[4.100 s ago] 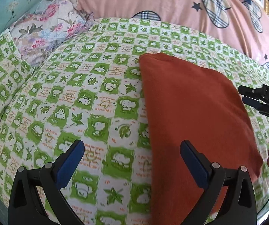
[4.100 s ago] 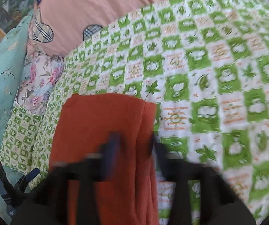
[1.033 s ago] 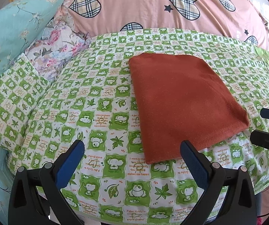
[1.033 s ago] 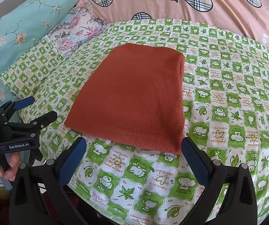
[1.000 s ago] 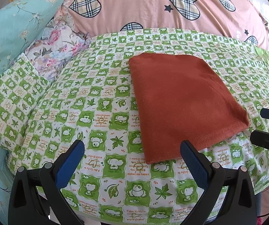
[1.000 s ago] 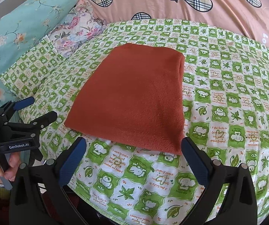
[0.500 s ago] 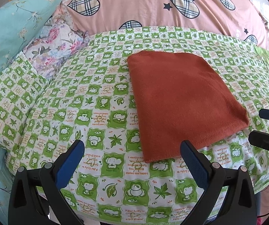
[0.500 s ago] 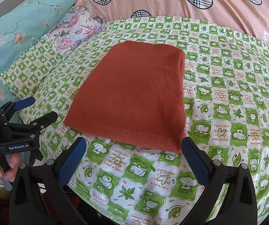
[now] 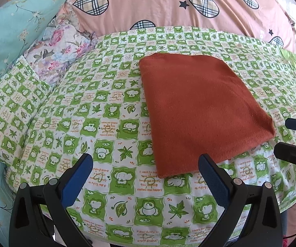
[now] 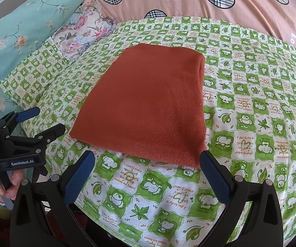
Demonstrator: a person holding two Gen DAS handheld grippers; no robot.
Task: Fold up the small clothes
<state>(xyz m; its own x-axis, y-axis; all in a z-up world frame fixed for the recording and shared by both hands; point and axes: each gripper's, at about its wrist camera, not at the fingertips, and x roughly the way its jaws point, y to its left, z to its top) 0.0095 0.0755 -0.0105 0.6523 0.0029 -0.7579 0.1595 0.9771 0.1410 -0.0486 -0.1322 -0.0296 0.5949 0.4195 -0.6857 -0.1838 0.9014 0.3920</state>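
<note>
The rust cloth [image 9: 199, 111] lies folded flat in a neat rectangle on the green checked bed [image 9: 106, 123], so the fold looks finished. The left gripper [image 9: 146, 175] and right gripper [image 10: 146, 174] both hover just off the bed's near edge, jaws spread wide and holding nothing, probably drawn clear to leave the cloth undisturbed. Floral pillows [image 10: 30, 26] and a pink quilt [image 9: 158, 4] crowd the far side, well apart from the cloth.
</note>
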